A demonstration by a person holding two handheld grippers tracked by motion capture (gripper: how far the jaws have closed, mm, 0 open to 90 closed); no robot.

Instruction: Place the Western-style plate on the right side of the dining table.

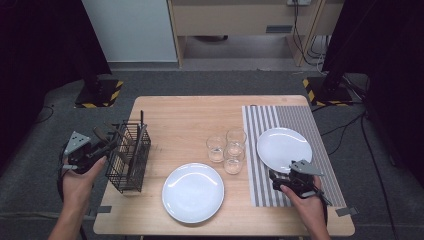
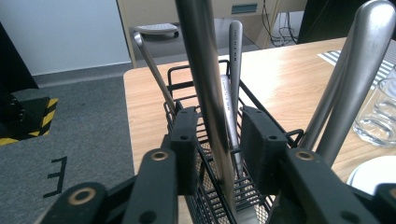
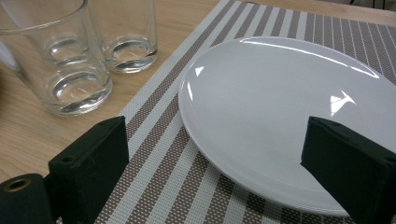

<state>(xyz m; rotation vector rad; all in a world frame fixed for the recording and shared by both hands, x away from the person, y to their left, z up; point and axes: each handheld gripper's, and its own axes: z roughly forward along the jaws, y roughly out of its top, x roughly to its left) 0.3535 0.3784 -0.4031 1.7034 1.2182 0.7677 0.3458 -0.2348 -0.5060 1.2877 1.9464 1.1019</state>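
left gripper [image 2: 217, 140] | apart around utensil handle [image 2: 208, 93] | handle upright in wire caddy [image 1: 131, 157]

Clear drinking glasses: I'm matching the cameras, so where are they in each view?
High view: clear drinking glasses mid-table, left of the grey-striped woven placemat.
Left gripper view: one glass at right edge, placemat behind.
Right gripper view: upper left, beside placemat.
Shared landmark: the placemat.

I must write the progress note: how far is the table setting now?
Done: one plate lies on the striped mat. In hand: the left tool straddles a cutlery handle in the wire basket, pads apart from it. The right tool waits open. Left: all cutlery, the second plate and three glasses.
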